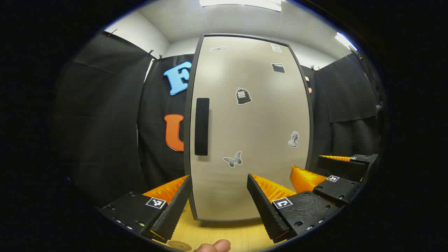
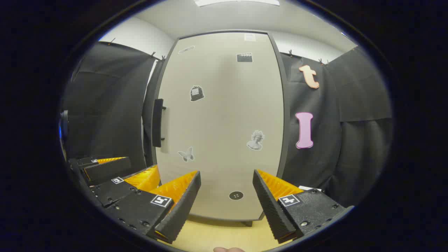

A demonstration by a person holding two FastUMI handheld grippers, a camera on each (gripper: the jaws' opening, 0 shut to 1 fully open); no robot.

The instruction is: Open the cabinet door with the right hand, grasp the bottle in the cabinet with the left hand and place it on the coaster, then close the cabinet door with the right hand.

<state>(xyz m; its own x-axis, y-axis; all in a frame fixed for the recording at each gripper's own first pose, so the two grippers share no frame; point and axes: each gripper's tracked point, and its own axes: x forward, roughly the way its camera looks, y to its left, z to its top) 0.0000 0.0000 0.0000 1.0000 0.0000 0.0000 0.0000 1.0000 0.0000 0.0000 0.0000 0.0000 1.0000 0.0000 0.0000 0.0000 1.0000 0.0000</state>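
A tall cabinet stands on the wooden table with its beige door (image 1: 250, 133) closed, so the inside is hidden. The black vertical handle (image 1: 202, 126) sits on the door's left edge, seen again as the handle (image 2: 158, 122) in the right gripper view. My left gripper (image 1: 218, 206) is open in front of the door's lower part, empty. My right gripper (image 2: 225, 206) is open too, facing the door (image 2: 220, 115) a short way off, touching nothing. A round coaster (image 1: 179, 245) lies on the table just below the left gripper's left finger.
The two grippers are side by side: the right gripper (image 1: 308, 162) is at the right of the left gripper view, the left gripper (image 2: 142, 163) at the left of the right gripper view. Black cloth walls flank the cabinet. A person's fingertip (image 1: 213, 246) shows at the bottom edge.
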